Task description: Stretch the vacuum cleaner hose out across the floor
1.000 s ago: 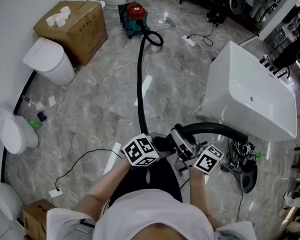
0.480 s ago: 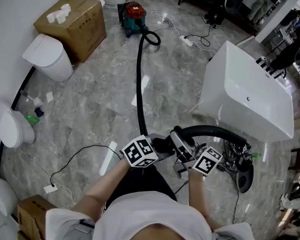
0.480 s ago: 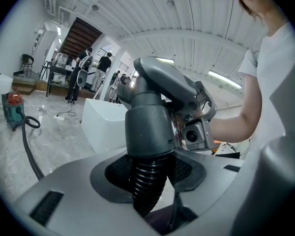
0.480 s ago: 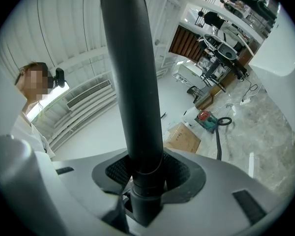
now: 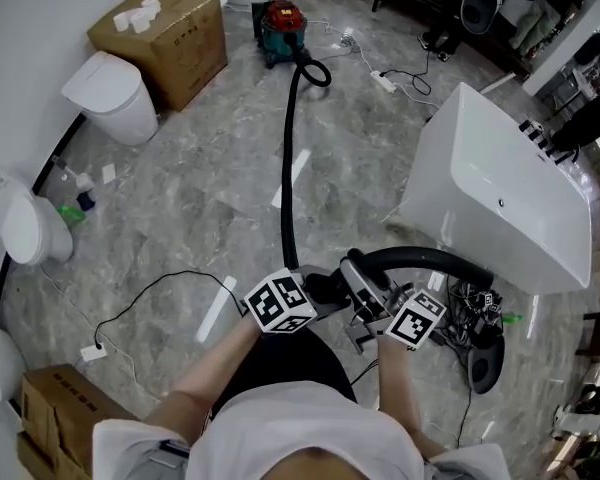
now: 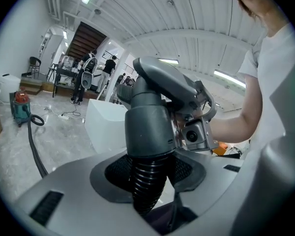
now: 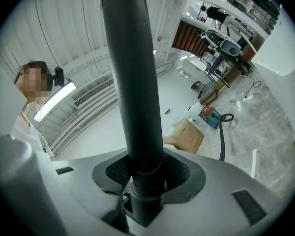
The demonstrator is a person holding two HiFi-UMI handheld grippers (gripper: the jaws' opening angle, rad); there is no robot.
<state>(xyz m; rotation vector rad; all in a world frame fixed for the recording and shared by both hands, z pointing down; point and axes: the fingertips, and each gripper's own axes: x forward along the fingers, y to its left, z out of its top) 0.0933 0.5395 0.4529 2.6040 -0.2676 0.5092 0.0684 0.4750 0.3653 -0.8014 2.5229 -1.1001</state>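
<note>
The red-topped vacuum cleaner (image 5: 283,23) stands far off on the grey marble floor. Its black hose (image 5: 285,168) runs from it in a nearly straight line toward me. My left gripper (image 5: 323,290) is shut on the ribbed hose end (image 6: 146,181), just below the grey handle cuff (image 6: 150,127). My right gripper (image 5: 368,280) is shut on the smooth black wand tube (image 7: 137,132). That tube arches right and down to the floor head (image 5: 485,356). The two grippers sit close together at waist height.
A white bathtub (image 5: 500,198) stands on the right, with tangled cables (image 5: 470,303) at its foot. Toilets (image 5: 110,98) (image 5: 20,228) and a cardboard box (image 5: 165,33) line the left wall. A thin cord (image 5: 150,298) crosses the floor at the left, and a power strip (image 5: 385,83) lies far off.
Both grippers, still holding the hose and wand, have moved back from the cleaner with me. The floor and the things on it have shifted in the head view.
</note>
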